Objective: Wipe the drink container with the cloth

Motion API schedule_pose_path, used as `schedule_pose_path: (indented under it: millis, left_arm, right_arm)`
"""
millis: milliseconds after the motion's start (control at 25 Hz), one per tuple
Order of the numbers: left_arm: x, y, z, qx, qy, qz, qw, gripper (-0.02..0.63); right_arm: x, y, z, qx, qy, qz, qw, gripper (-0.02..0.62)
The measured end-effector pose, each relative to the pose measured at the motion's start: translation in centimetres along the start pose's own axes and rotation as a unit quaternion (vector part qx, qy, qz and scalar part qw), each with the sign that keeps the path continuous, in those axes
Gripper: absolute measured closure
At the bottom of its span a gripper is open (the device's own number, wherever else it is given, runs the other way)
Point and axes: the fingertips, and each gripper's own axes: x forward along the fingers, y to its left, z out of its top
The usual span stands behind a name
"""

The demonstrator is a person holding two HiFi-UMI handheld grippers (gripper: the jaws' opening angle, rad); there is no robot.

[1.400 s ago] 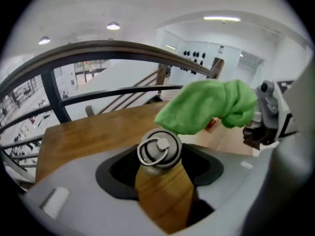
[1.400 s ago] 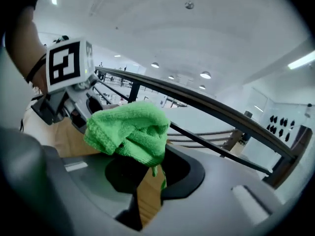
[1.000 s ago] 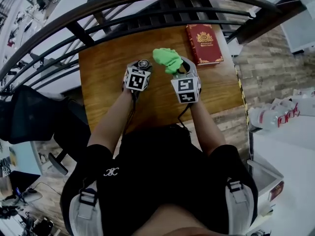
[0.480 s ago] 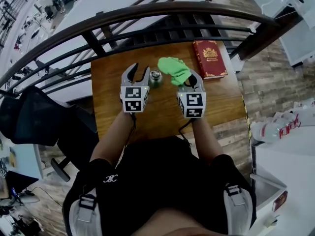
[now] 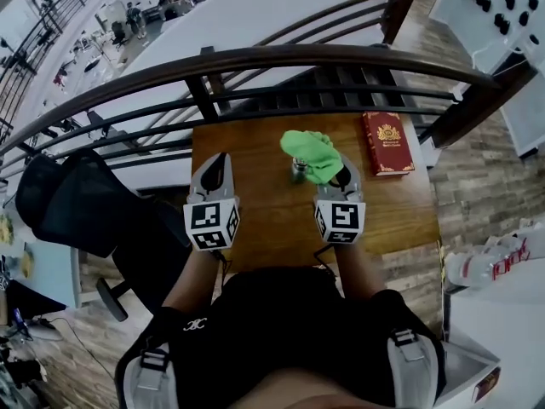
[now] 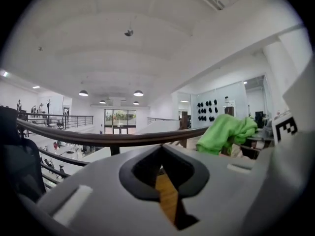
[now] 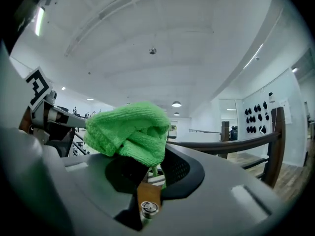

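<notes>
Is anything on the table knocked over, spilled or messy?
Nothing stands out. The can stands upright on the wooden table, with nothing spilled around it. The red book lies flat near the table's right edge, and the green cloth is pinched in the right claw.

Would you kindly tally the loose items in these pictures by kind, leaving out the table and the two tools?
green cloth: 1
drink can: 1
red book: 1
Total: 3
</notes>
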Motion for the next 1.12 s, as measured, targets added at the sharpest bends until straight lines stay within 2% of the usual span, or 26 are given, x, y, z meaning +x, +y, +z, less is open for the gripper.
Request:
schedule_pose_path:
  millis: [240,440,840,1120]
  left_arm:
    - [-1.6,1.4,-0.9,0.007,0.014,0.012,0.9998,0.552]
    - [-2.2,1.7,-1.0,-0.020,0.015,0.009,0.9996,0.552]
    - [-2.3,3.3,-1.3,-0.016,0.020,0.014,0.9996,0.552]
    - [-1.8,4.2,-2.2,-0.026,0.029,0.000,0.9992,0.552]
  right_arm:
    - [1.2,2.3,0.9,-0.003,-0.003,0.018,1.000,0.535]
    - [1.3,3.4,2.1,-0.004,-0.009,0.026,1.000,0.535]
    - [1.0,4.3,1.8,0.004,0.004,0.016,1.000,0.535]
    - [1.4,5.5,1.2,0.010,0.008,0.012,1.000,0.535]
